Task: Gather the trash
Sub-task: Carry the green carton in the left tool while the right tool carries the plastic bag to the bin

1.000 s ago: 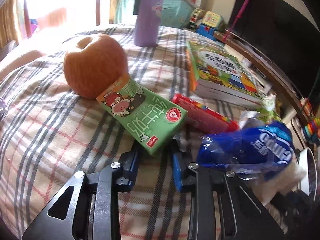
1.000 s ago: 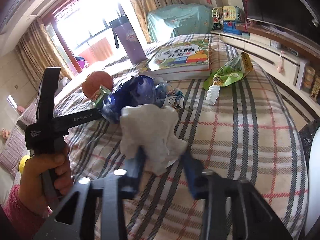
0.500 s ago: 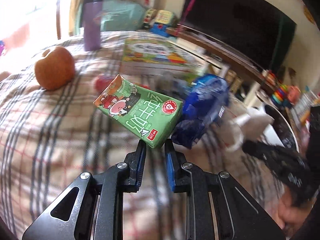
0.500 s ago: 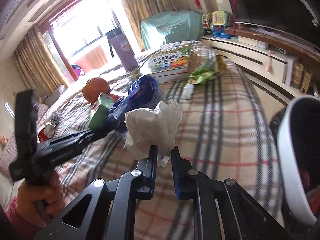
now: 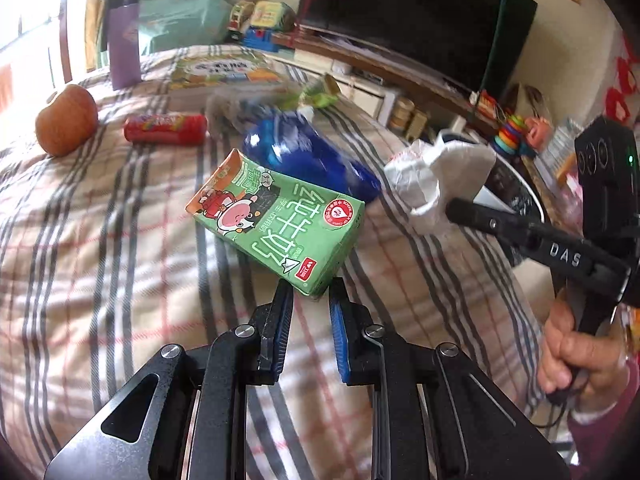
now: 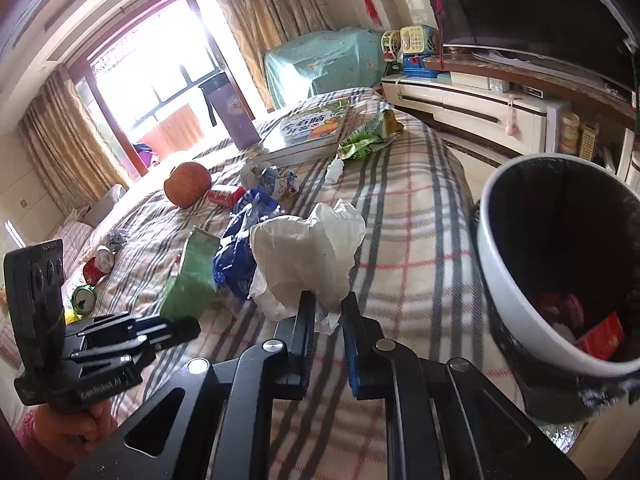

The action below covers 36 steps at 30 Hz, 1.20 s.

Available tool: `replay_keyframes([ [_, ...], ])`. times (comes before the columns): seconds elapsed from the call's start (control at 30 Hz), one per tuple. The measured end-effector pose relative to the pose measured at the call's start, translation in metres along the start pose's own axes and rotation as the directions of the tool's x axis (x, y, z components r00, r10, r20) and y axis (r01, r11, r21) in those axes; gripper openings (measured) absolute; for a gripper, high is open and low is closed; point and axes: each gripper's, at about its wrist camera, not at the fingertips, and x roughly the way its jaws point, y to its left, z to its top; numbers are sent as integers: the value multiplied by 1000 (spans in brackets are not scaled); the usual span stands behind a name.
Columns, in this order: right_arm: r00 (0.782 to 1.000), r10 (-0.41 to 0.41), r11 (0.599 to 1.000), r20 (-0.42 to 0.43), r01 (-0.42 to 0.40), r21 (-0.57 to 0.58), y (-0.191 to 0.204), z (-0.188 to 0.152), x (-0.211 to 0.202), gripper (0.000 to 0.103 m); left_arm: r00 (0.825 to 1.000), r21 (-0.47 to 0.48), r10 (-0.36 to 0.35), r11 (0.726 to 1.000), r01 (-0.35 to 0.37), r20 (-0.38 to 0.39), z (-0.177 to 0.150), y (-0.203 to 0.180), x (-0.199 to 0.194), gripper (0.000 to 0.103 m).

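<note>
Green milk carton [image 5: 276,226], white tissue [image 6: 308,256], plaid blanket [image 5: 100,240]

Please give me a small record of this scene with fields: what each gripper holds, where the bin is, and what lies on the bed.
left gripper: shut on green milk carton
right gripper: shut on crumpled white tissue
bin: white with dark liner, beside the bed, some trash inside
bed: plaid blanket; apple, red tube, blue wrapper, picture book, purple bottle
</note>
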Motion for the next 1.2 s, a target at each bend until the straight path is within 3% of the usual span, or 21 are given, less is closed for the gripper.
replay_keyframes([
  [0.1, 1000, -3, 1000, 0, 3, 15, -3, -5, -4, 14, 1000, 3, 20, 1000, -20, -19, -2, -2, -2, 27],
  [0.17, 1000, -4, 1000, 6, 4, 23, -5, -8, -8, 14, 999, -17, 41, 999, -42, -10, -2, -2, -5, 68],
  [0.23, 1000, -6, 999, 13, 6, 32, -8, -10, -11, 14, 998, -42, 60, 997, -60, 10, -1, -2, -10, 77],
  [0.37, 1000, -12, 999, 21, 11, 50, -13, -11, -16, 14, 997, -61, 77, 995, -76, 14, 6, -9, -6, 81],
  [0.53, 999, -17, 998, 30, 15, 61, -18, -12, -22, 14, 989, -77, 145, 987, -145, 1, 15, -19, 17, 85],
  [0.63, 999, -16, 998, 35, 13, 63, -19, -12, -26, 14, 981, -90, 192, 977, -192, -5, 17, -16, 29, 84],
  [0.67, 999, -15, 998, 36, 12, 64, -20, -13, -27, 14, 980, -91, 200, 976, -199, -5, 16, -14, 30, 79],
  [0.73, 999, -15, 998, 41, 12, 64, -21, -14, -29, 14, 984, -98, 176, 980, -175, 1, 13, -8, 29, 64],
  [0.83, 999, -14, 997, 44, 11, 71, -23, -16, -32, 14, 988, -76, 152, 986, -149, 23, 5, -5, 18, 58],
  [1.2, 997, -14, 997, 69, 9, 76, -24, -20, -47, 14, 996, 32, 47, 998, -49, 77, -13, -41, -15, 54],
])
